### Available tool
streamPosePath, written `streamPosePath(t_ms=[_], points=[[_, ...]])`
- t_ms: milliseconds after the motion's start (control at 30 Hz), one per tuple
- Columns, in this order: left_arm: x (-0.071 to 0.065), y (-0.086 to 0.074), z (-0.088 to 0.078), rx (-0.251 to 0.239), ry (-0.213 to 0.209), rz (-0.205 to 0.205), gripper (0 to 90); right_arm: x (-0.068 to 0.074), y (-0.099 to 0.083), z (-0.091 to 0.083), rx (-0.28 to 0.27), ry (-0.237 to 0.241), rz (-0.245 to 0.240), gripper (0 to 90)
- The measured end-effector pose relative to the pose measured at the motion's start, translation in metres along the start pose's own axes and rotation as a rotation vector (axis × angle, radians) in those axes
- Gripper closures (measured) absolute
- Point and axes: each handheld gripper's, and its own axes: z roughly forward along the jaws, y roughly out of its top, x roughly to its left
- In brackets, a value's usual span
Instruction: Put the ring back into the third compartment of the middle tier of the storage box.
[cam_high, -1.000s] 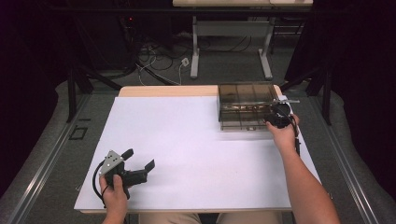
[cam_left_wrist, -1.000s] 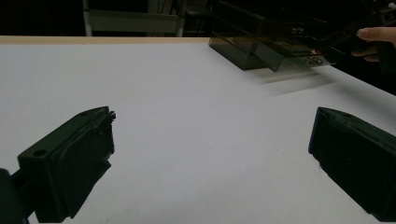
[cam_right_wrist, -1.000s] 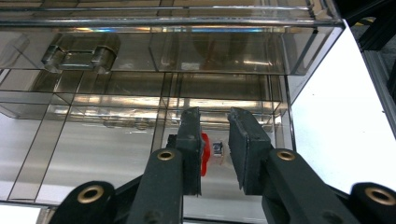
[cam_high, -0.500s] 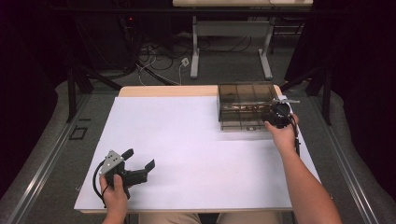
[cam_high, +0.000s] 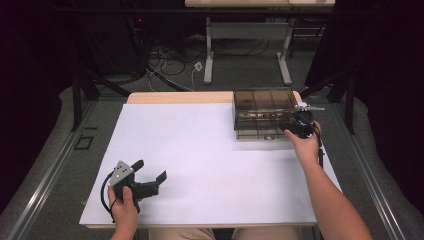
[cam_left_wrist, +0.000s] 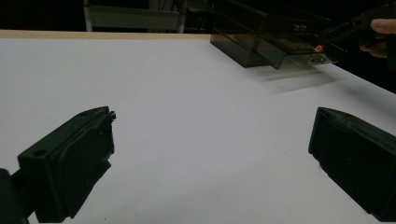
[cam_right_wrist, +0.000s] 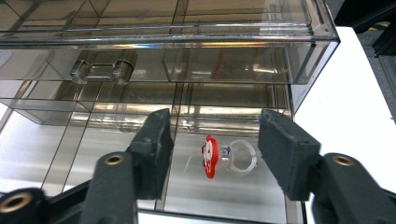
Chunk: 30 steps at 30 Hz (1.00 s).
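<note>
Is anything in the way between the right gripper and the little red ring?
Nothing visible. The right gripper has just been opening, and the red ring lies loose in the clear box's open drawer, right between the jaws, with neither jaw touching it.

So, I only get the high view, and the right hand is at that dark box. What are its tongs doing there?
Observer: The right tongs hang over a pulled-out drawer of the smoky clear box. A small ring with a red charm lies in the drawer, between the jaws.
Operator: Is it gripped?
Observer: No. The jaws have just been opening and stand clear of the ring on both sides.
Operator: And the left tongs?
Observer: The left tongs are wide open, with only the white tabletop between the jaws.
</note>
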Motion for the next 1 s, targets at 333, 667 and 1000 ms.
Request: streamPosePath(t_ms=[333, 667, 1000], points=[[0.0, 0.0, -0.001, -0.003, 0.003, -0.006, 0.2, 0.002, 0.002, -0.008, -0.003, 0.006, -0.019, 32.6], [0.001, -0.001, -0.003, -0.005, 0.005, -0.005, 0.2, 0.02, 0.0, -0.017, -0.008, 0.085, -0.051, 15.3], [0.001, 0.0, -0.004, -0.005, 0.005, -0.002, 0.2, 0.035, -0.002, -0.029, -0.035, 0.138, -0.096, 12.5]])
